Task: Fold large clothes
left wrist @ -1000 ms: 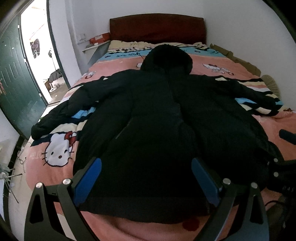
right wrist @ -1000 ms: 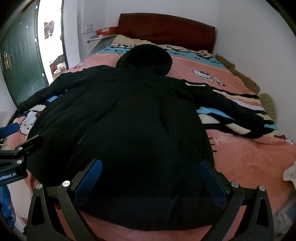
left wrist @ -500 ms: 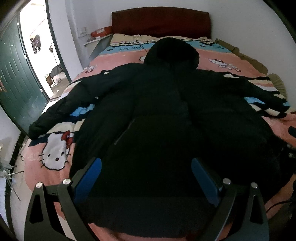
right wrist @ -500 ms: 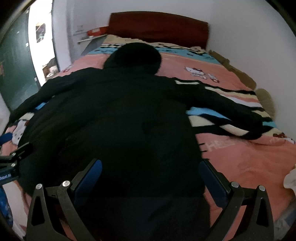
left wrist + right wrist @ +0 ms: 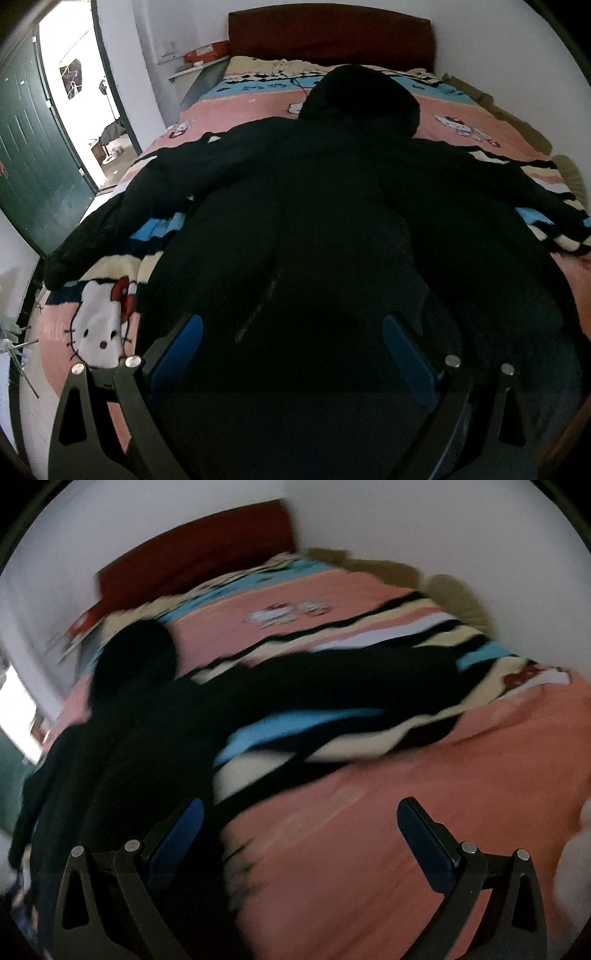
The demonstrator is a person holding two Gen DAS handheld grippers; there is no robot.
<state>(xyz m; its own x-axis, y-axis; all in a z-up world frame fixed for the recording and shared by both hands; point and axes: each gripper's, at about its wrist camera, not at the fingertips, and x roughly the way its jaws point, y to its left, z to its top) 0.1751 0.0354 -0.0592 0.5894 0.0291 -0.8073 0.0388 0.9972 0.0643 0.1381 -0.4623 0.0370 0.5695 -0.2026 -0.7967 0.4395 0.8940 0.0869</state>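
So one black hooded coat spread flat mid-frame on bed; two grippers, left gripper and right gripper, both spread, holding nothing.

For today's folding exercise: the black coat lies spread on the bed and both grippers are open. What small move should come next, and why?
Probably bring the right gripper forward to the coat's right sleeve and close on it. The coat lies flat with both sleeves spread, nothing is folded yet, and that gripper is open over bare blanket, facing the sleeve. The left gripper hovers open over the hem.
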